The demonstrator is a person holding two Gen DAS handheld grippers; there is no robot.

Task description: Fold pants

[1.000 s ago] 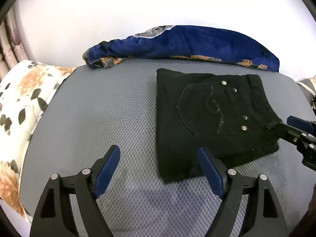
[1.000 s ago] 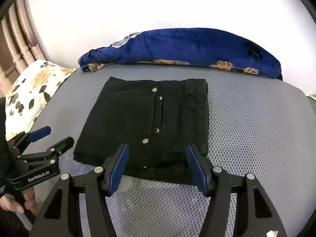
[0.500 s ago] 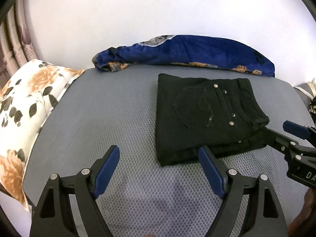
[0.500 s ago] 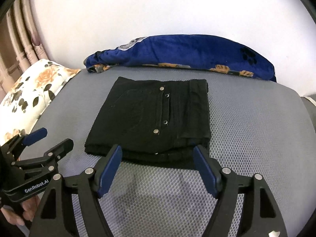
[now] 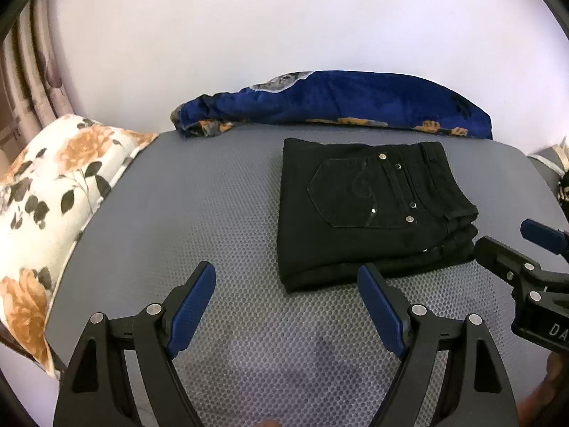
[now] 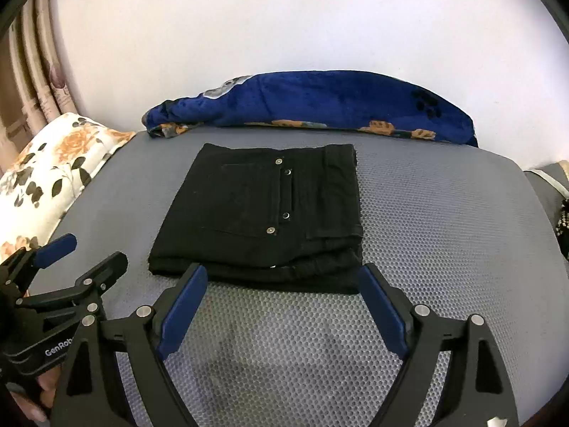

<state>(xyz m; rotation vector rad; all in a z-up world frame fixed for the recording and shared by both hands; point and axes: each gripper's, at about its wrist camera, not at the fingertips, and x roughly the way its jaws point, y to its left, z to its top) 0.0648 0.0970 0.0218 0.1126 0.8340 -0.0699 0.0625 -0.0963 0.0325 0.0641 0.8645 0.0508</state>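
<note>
Folded black pants lying on a grey mesh surface, both hand-held grippers released.

In the left wrist view, the left hand-held gripper (image 5: 286, 300) is seen spread wide and empty, the pants (image 5: 370, 210) folded just beyond it. In the right wrist view, the right hand-held gripper (image 6: 282, 300) is seen with jaws opening, nothing between them, the pants (image 6: 263, 213) lying flat before a blue blanket (image 6: 320, 103).

Black pants (image 6: 263, 213) — folded into a flat, squarish stack, back pocket up — on grey mesh.
</note>
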